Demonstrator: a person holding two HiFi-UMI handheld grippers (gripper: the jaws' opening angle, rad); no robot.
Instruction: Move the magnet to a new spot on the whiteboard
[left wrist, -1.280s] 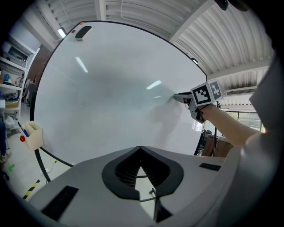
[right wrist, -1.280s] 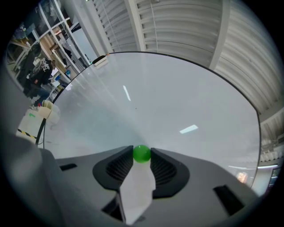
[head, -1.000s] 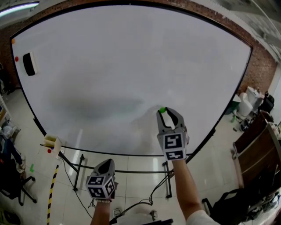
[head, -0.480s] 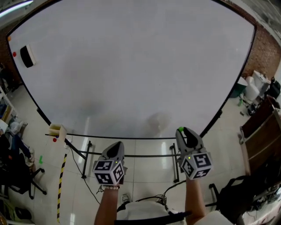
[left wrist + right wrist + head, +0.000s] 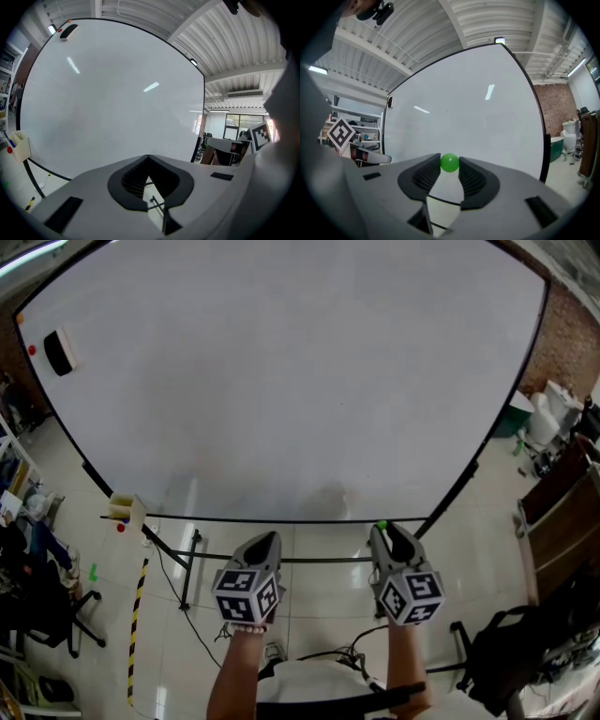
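Observation:
A small green ball magnet sits clamped between the tips of my right gripper; in the head view it shows as a green dot at that gripper, below the bottom edge of the big whiteboard. My left gripper hangs beside it at the same height, away from the board. In the left gripper view its jaws meet at the tips with nothing between them. The whiteboard fills both gripper views.
A black eraser and a red magnet sit at the board's top left. A marker tray hangs at its lower left corner. The board's stand legs, floor cables, chairs and desks surround it.
My right gripper has dropped from the board's surface, with the green magnet, to below its bottom edge. The left gripper has shifted slightly right. The view has tilted.

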